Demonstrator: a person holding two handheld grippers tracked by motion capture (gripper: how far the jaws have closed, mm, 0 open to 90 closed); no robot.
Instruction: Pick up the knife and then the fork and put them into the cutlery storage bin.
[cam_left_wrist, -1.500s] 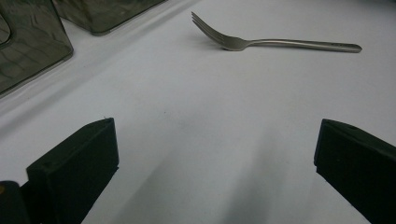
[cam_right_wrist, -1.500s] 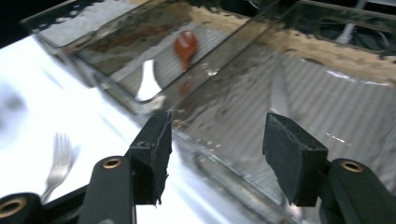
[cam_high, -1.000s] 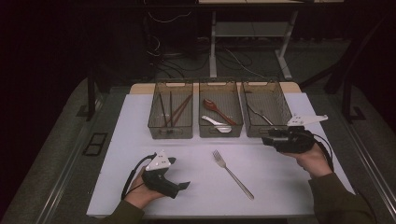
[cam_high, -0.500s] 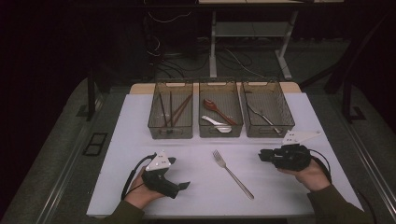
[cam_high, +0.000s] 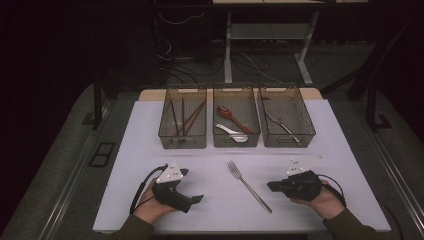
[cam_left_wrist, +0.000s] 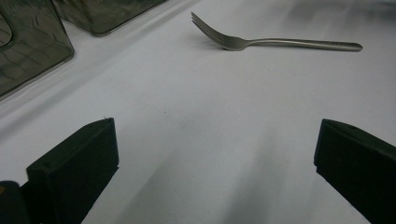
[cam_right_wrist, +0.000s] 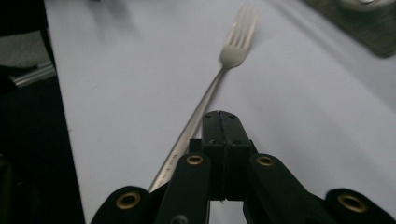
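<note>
On the white table (cam_high: 150, 150), the fork (cam_high: 249, 186) separates the wide-open left gripper (cam_high: 196, 199) from the right gripper (cam_high: 270, 186) (jaws pressed together, empty).

Three mesh bins stand in a row along the white mat's (cam_high: 140, 150) far edge. The left bin (cam_high: 182, 117) holds chopsticks (cam_high: 181, 116), the middle bin (cam_high: 236, 117) a brown spoon (cam_high: 231, 115) and a white spoon (cam_high: 231, 132), and the right bin (cam_high: 286, 117) metal cutlery (cam_high: 279, 123).

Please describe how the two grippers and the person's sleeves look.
Both the left gripper and the right gripper are black, each topped by a grey three-cornered plate and trailing a black cable. Brass-coloured rivets show on the right one. The sleeves are dark olive.
</note>
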